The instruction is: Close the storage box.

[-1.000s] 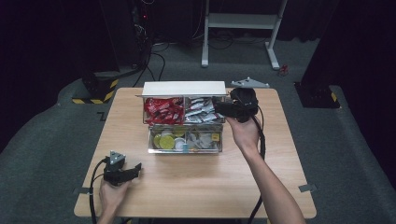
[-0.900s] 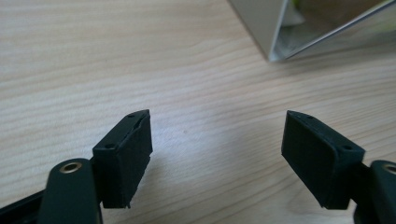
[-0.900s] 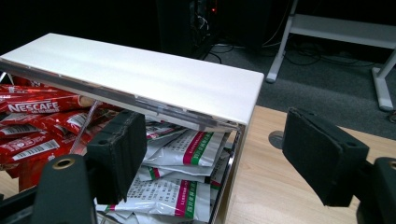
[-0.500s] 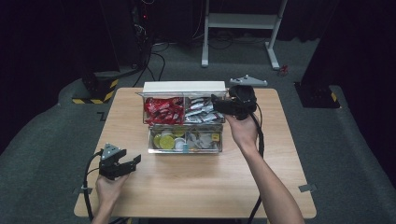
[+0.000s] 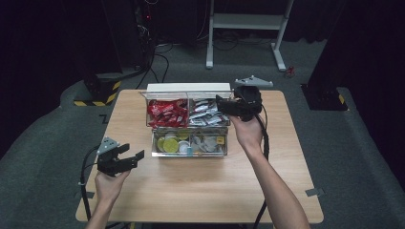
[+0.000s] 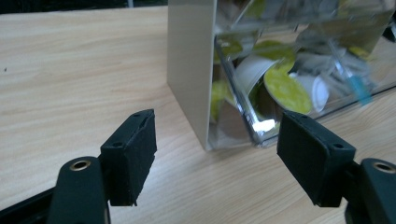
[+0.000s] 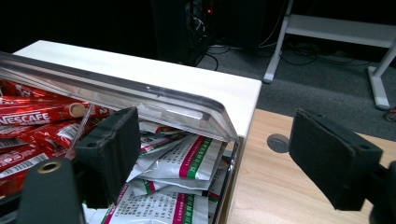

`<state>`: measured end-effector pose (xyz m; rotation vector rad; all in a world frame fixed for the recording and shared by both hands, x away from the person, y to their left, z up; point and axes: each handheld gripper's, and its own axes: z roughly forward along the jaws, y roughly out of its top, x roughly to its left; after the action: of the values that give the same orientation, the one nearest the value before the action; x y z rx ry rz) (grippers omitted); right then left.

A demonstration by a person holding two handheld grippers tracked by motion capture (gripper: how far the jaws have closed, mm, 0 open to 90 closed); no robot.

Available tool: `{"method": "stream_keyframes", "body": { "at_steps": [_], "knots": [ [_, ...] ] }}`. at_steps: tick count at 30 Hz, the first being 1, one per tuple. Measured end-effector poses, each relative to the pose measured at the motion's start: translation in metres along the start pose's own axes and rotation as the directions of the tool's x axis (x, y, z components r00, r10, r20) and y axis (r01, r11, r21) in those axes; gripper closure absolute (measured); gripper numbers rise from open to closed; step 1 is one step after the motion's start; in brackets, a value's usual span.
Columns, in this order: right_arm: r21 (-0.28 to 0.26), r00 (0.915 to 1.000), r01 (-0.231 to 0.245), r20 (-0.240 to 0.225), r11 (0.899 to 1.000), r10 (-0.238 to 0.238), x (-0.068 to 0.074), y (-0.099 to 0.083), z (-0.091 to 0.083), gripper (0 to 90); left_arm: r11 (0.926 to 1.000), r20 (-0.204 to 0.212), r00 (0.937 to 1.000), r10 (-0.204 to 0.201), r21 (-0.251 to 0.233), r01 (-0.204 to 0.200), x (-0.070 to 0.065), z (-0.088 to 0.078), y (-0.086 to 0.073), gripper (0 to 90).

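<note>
Beside right tool (image 5: 223, 106): red sachets (image 5: 166, 114).

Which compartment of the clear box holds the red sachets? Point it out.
The back-left compartment. Its sachets are red; the back-right compartment holds white ones, and the front compartments hold small round cups.

"NESCAFE" on red sachets (image 7: 32, 122)

We looked down from high over the whole table (image 5: 200, 191). Each gripper view sat close, sharing the clear box (image 5: 188, 126).
</note>
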<state>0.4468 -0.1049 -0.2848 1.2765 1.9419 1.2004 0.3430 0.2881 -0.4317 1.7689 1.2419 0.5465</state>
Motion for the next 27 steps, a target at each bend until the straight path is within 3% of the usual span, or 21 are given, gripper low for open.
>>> {"method": "stream_keyframes", "body": {
  "at_steps": [21, 27],
  "knots": [
    [0.005, 0.9999, 0.007, 0.008, 1.0, -0.007, 0.002, 0.0, 0.004, 15.6, 0.9966, 0.061, 0.9979, 0.021, -0.08, -0.016, -0.012, -0.012, 0.05, 36.4],
    [0.007, 1.0, 0.005, 0.005, 1.0, -0.005, 0.001, 0.0, 0.004, 15.6, 0.9938, 0.074, 0.996, 0.05, -0.103, -0.042, -0.015, -0.015, 0.062, 38.9]
  ]
}}
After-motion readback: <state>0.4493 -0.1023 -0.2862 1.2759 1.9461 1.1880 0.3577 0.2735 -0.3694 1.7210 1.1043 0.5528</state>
